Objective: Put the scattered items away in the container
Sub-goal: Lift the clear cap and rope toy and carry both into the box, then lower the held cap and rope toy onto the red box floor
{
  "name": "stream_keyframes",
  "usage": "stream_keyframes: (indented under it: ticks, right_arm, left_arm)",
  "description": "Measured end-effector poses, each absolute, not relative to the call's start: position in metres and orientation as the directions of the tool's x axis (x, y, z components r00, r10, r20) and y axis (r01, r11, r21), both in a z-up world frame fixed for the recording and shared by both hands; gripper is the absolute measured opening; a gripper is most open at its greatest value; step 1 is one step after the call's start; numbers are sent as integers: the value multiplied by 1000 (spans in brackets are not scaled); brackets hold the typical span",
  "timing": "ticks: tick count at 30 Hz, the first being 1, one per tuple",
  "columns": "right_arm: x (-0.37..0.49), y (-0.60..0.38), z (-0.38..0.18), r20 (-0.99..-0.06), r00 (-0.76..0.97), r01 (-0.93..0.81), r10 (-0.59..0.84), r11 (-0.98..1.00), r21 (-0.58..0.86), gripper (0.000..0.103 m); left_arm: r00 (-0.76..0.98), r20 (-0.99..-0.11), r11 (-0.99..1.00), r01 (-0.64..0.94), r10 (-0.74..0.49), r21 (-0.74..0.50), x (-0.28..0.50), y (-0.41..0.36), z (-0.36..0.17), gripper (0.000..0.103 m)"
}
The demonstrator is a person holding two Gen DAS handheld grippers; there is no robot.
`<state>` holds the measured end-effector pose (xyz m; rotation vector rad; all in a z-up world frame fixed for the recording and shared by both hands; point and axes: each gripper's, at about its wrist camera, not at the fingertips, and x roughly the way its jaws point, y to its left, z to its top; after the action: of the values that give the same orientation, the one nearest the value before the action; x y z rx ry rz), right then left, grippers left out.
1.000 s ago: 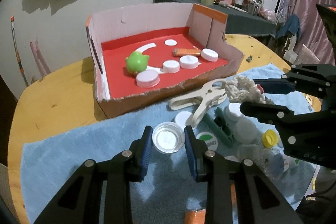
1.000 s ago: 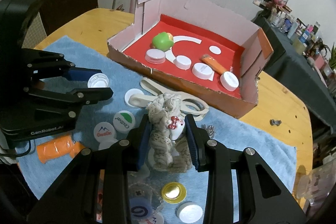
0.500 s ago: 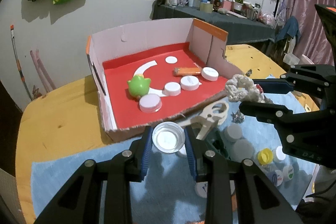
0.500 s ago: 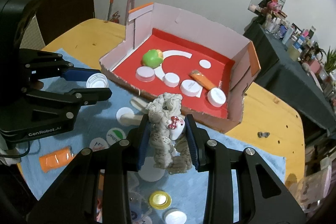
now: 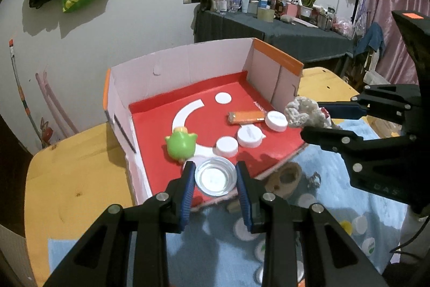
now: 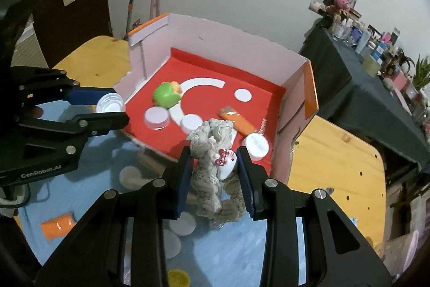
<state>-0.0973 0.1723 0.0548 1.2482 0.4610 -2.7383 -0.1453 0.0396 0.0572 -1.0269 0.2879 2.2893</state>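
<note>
Two hand-held grippers hover at the near edge of a cardboard box (image 5: pixel 185 66) with a red floor, each carrying a load. The left gripper (image 5: pixel 215 179) has its fingers clamped on a small clear cup (image 5: pixel 215 175), held mouth up above the box's low, torn near wall (image 5: pixel 279 166). The right gripper (image 6: pixel 215 171) has its fingers clamped on a cream crocheted scrunchie (image 6: pixel 208 179) with a small white charm and pink bow, its loose loops sagging below the pads above the blue towel (image 6: pixel 242 254) and the box's near right corner.

Inside the box lie a green toy (image 5: pixel 180 144), several white caps (image 5: pixel 250 135) and an orange wrapper (image 5: pixel 246 117). More caps, an orange packet (image 6: pixel 57 226) and a beige clip (image 5: pixel 285 178) remain scattered on the towel over the yellow bench (image 5: pixel 78 163).

The risks look plain. The cup sits barely past the near wall, so a release here could catch the rim and tip it back onto the towel; dropped farther in, it could land on the caps or the toy and roll. The scrunchie's hanging loops could snag on the ragged cardboard edge or drag it, shifting the light box. Its soft yarn could also cling to a pad when the fingers part. The two grippers work close together, and a sideways drift could knock one against the other.
</note>
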Motion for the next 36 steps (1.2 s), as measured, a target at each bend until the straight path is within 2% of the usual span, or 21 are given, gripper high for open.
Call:
stream_keyframes:
  ticks: [17, 36]
  right_arm:
    - [-183, 200, 42, -814, -572, 137, 98, -967, -213, 31]
    - [-253, 206, -1, -878, -431, 53, 208, -966, -254, 31]
  left_arm:
    - [-505, -764, -809, -587, 401, -36, -213, 81, 45, 32]
    - [-450, -839, -859, -510, 307, -40, -269, 106, 10, 32]
